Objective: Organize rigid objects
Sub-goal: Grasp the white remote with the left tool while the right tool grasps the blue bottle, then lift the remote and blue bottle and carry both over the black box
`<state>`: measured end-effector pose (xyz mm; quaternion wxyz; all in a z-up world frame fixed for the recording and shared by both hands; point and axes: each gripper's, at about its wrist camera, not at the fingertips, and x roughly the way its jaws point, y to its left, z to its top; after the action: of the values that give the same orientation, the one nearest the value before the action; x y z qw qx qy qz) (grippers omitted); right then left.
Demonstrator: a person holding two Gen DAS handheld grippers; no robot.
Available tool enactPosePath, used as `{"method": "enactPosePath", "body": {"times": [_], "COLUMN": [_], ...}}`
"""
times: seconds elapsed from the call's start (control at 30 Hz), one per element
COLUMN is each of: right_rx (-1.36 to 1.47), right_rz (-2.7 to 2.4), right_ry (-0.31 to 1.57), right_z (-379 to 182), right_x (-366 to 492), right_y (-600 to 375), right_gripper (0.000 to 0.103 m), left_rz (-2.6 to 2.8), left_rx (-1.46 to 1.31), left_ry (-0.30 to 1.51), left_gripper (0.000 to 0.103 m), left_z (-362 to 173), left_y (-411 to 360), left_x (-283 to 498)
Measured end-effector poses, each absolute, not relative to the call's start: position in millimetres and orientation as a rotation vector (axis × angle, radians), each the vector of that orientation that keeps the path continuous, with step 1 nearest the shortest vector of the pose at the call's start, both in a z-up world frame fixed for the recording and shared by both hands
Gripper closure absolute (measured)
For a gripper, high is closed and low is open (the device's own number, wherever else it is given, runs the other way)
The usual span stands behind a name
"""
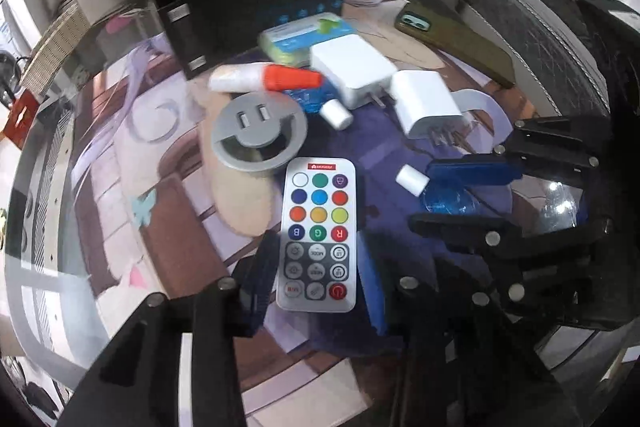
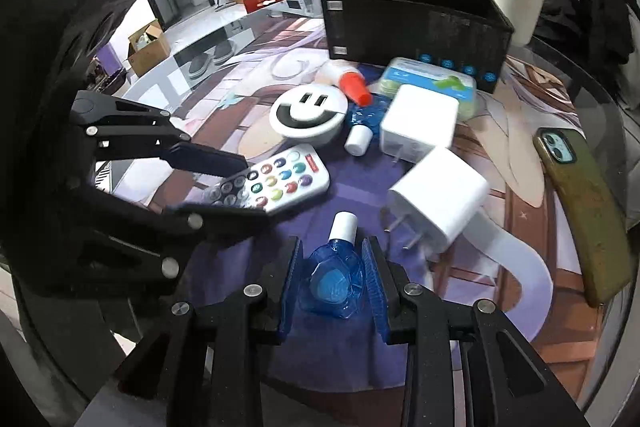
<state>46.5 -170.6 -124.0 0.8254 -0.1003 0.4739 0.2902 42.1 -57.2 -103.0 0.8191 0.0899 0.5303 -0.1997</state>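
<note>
Black claw fingers are filling the bottom of the left wrist view, where the left claw is straddling the white remote lying flat on the table. Its blue pads are sitting close to both long edges of the remote, but blur is hiding whether they are pressing yet, so I cannot tell if it is gripping. Because the remote is thin and flat, the pads are at risk of skating over its top or pinching only one edge, which would be tipping it out on lifting. Just beyond its far end the grey round socket is sitting near, so a forward nudge could be pushing one into the other. At the right, the right claw is showing side-on around a blue bottle.

Moving to the right wrist view, the right claw is squeezing the small blue bottle between its pads, jaws nearly closed, white cap pointing away toward the middle of the table. This bottle is looking soft and faceted, so too hard a squeeze could be buckling it or letting it squirt out sideways. Beside it the white charger is lying close, prongs toward the claw, and could be getting clipped on lifting. With the left claw working just beside, the two could be colliding. Behind them the black box is standing at the far side
</note>
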Motion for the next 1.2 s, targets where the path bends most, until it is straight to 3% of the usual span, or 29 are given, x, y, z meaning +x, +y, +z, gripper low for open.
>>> {"method": "enactPosePath", "body": {"times": [0.3, 0.37, 0.4, 0.73, 0.9, 1.2], "right_rx": [-0.300, -0.316, -0.310, -0.256, -0.168, -0.100], "right_rz": [0.611, 0.602, 0.602, 0.632, 0.627, 0.593], "right_ry": [1.023, 1.018, 1.009, 0.967, 0.800, 0.369], "right_z": [-124.3, -124.8, -124.5, -115.3, -83.3, -10.2], "right_x": [42.1, 40.4, 39.6, 39.2, 34.4, 7.1], "right_y": [-158.4, -157.7, -159.1, -163.9, -174.7, -189.6], "right_gripper": [0.062, 0.063, 0.073, 0.073, 0.073, 0.073], "left_rz": [-0.378, -0.380, -0.383, -0.406, -0.410, -0.350], "left_rx": [0.196, 0.210, 0.208, 0.173, 0.152, 0.069], "left_ry": [1.118, 1.116, 1.119, 1.025, 0.903, 0.501], "left_gripper": [0.063, 0.065, 0.065, 0.066, 0.066, 0.066], "left_z": [-105.5, -105.6, -105.5, -85.8, -60.4, 16.6], "left_y": [-49.2, -52.9, -53.6, -53.1, -50.4, -30.3], "left_x": [40.4, 43.1, 44.2, 37.6, 30.4, 4.4]}}
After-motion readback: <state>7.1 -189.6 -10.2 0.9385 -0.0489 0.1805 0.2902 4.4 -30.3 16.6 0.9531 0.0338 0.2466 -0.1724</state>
